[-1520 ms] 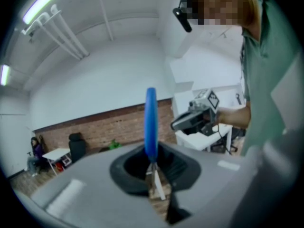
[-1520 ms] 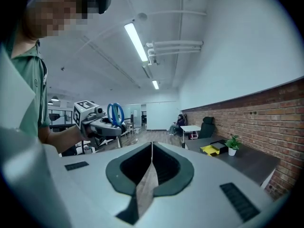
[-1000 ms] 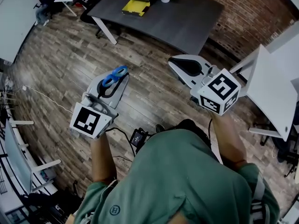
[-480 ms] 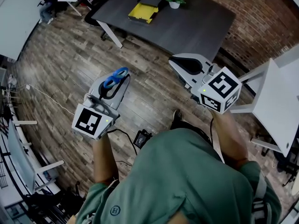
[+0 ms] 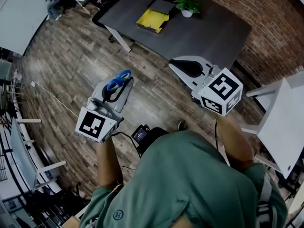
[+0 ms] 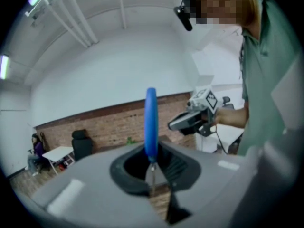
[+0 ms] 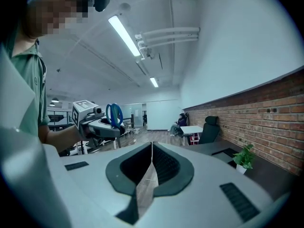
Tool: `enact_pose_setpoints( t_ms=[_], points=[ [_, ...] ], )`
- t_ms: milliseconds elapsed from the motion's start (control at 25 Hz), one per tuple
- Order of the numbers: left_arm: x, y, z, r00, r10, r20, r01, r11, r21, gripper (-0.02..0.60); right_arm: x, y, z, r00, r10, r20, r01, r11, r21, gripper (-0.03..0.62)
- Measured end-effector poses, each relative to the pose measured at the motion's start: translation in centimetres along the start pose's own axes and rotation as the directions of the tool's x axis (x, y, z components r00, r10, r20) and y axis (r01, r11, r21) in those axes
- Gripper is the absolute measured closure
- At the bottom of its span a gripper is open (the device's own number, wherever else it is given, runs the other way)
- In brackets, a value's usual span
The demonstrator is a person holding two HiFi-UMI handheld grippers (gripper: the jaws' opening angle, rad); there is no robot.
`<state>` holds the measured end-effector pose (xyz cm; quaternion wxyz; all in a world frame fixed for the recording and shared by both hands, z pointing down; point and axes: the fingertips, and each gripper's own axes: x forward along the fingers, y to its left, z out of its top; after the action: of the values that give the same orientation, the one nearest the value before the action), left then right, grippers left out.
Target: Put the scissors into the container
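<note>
Blue-handled scissors (image 5: 118, 80) stand handles-up between the jaws of my left gripper (image 5: 114, 93), which is shut on them over the wooden floor. In the left gripper view the blue handle (image 6: 151, 122) rises edge-on from the closed jaws of the left gripper (image 6: 152, 175). My right gripper (image 5: 183, 66) is held level with it to the right, shut with nothing in it (image 7: 151, 167). A flat yellow container (image 5: 152, 20) lies on the dark grey table (image 5: 213, 32) ahead, well beyond both grippers.
A black flat item (image 5: 162, 6) and a small potted plant (image 5: 188, 4) also sit on the table. White desks stand at the right (image 5: 285, 122) and the far left. A cable (image 5: 47, 96) runs across the floor, and a black device (image 5: 141, 134) hangs at the person's waist.
The dark table with the yellow container has come closer and lower in the head view. Both grippers keep their pose, and the scissors stay clamped in the left one.
</note>
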<state>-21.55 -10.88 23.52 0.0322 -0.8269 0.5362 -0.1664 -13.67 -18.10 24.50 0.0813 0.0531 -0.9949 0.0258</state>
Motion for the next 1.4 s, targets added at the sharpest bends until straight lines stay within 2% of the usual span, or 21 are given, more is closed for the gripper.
enact_pose_setpoints(
  t_ms=[120, 240, 400, 600, 720, 920, 1400],
  points=[
    [1.0, 1.9, -0.5, 1.0, -0.011, -0.009, 0.011, 1.0, -0.008, 0.546, 1.5, -1.5, -0.2, 1.0, -0.006, -0.008, 0.006, 1.0, 0.019, 0.587],
    [1.9, 4.8, -1.1, 1.0, -0.024, 0.014, 0.024, 0.999, -0.027, 0.546, 4.0, -3.2, -0.4, 0.999, -0.032, -0.023, 0.032, 0.999, 0.023, 0.586],
    [2.8, 8.5, -2.6, 0.997, -0.081, 0.02, 0.081, 0.997, -0.011, 0.546, 7.1, -4.5, 0.0, 0.996, -0.082, -0.028, 0.083, 0.996, 0.032, 0.587],
    [4.4, 13.2, -2.7, 0.989, -0.135, 0.055, 0.135, 0.991, 0.002, 0.545, 10.4, -6.8, 1.2, 0.987, -0.156, -0.029, 0.156, 0.987, 0.023, 0.588],
    [5.3, 15.2, -3.5, 0.984, -0.171, 0.047, 0.17, 0.985, 0.019, 0.546, 12.1, -7.7, 1.5, 0.983, -0.181, -0.029, 0.182, 0.983, 0.03, 0.586],
    [6.8, 17.5, -4.4, 0.98, -0.193, 0.057, 0.194, 0.981, -0.003, 0.546, 13.8, -9.5, 1.1, 0.978, -0.203, -0.05, 0.205, 0.978, 0.041, 0.586],
    [14.6, 24.0, -6.2, 0.985, -0.169, -0.035, 0.168, 0.986, -0.024, 0.545, 18.6, -19.1, 0.9, 0.987, -0.157, -0.038, 0.16, 0.984, 0.083, 0.588]
  ],
)
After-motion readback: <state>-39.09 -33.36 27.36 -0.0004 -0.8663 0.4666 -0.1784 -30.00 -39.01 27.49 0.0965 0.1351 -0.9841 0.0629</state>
